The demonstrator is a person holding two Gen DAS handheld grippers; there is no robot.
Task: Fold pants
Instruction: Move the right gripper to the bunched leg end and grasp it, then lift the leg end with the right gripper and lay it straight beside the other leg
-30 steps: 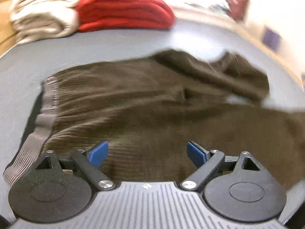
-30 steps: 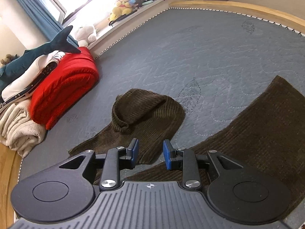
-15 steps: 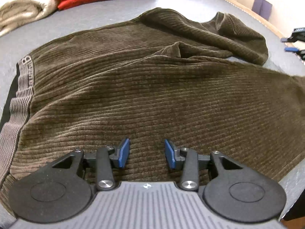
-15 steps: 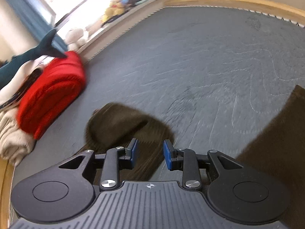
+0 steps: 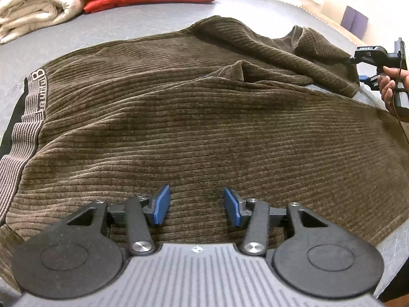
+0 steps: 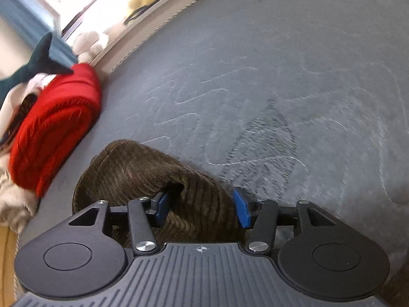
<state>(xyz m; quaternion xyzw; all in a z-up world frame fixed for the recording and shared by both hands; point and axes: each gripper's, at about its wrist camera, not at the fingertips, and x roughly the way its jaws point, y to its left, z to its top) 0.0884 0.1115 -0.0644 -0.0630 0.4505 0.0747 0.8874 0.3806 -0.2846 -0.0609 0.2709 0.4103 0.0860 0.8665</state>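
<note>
Left hand-held gripper (image 5: 196, 207): jaws stand partly apart over the brown ribbed corduroy pants (image 5: 204, 117), blue pads (image 5: 161, 208) clear of each other with flat cloth showing in the gap. They have just been opening slightly after closing in. No fold of fabric is pinched between the pads; whether the tips rest on the cloth cannot be told from this angle.

Right hand-held gripper (image 6: 202, 208): jaws have just been opening and now stand about half apart. They straddle the bunched end of a pants leg (image 6: 143, 179); the left pad (image 6: 161, 208) sits at a dark fold of the cloth, the right pad (image 6: 241, 211) at the outer edge of the hump. Contact looks likely, but a firm squeeze is not evident, so I log it as unclamped. The same tool also shows at the right edge of the left wrist view, held by a person's hand (image 5: 391, 87).

Pants position: spread across the grey quilted mattress (image 6: 281, 76), striped grey waistband (image 5: 25, 128) at the left of the left wrist view, one leg crumpled toward the far right.

Hard to read:
- Waistband lettering is only partly legible.
- Right wrist view is motion-blurred, especially the mattress stitching.
- Folded red knitted blanket (image 6: 53, 128) and cream folded blanket (image 5: 33, 5) are cut by the frame edges.
- Teal plush shark tail (image 6: 43, 58) is partly visible; the toys on the window ledge are washed out.
- Lower pants hem lies hidden under both tool bodies.
</note>
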